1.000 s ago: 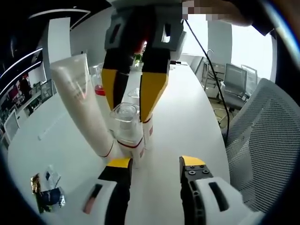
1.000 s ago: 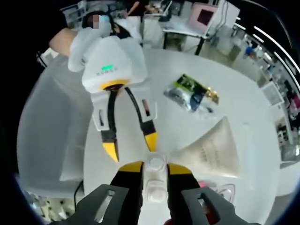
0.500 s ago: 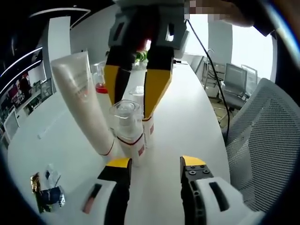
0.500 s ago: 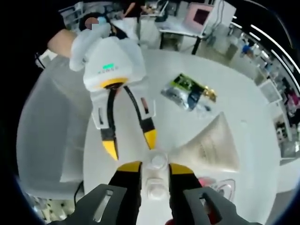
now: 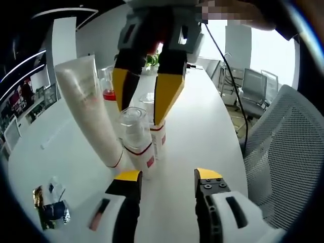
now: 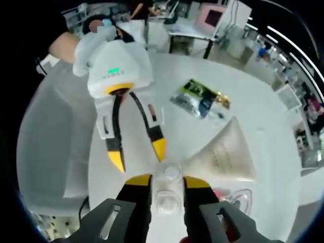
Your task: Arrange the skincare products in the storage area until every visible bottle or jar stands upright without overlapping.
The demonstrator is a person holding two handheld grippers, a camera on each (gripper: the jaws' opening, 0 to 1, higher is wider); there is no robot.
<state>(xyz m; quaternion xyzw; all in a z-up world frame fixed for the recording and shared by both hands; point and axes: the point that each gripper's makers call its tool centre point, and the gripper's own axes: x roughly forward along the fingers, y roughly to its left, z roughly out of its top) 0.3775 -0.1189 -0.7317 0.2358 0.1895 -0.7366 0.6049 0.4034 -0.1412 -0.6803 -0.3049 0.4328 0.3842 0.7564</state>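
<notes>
On the white bench (image 5: 202, 126), the left hand-held gripper (image 5: 167, 185) waits released at six o'clock, its jaws apart and empty, likely leaving room for its partner. Just beyond, at twelve o'clock, the clear-capped bottle (image 5: 135, 134) stands upright against the leaning white tube (image 5: 88, 109). Above, the right hand-held gripper (image 5: 144, 104) straddles a second white bottle (image 6: 167, 200), apparently steadying it; whether it actually pinches, I cannot tell.

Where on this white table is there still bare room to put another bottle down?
The table is bare between the bottles and the mesh chair, and beyond the wrappers toward the far edge. It is crowded around the leaning tube and the clear-capped bottles, where the right gripper hangs.
</notes>
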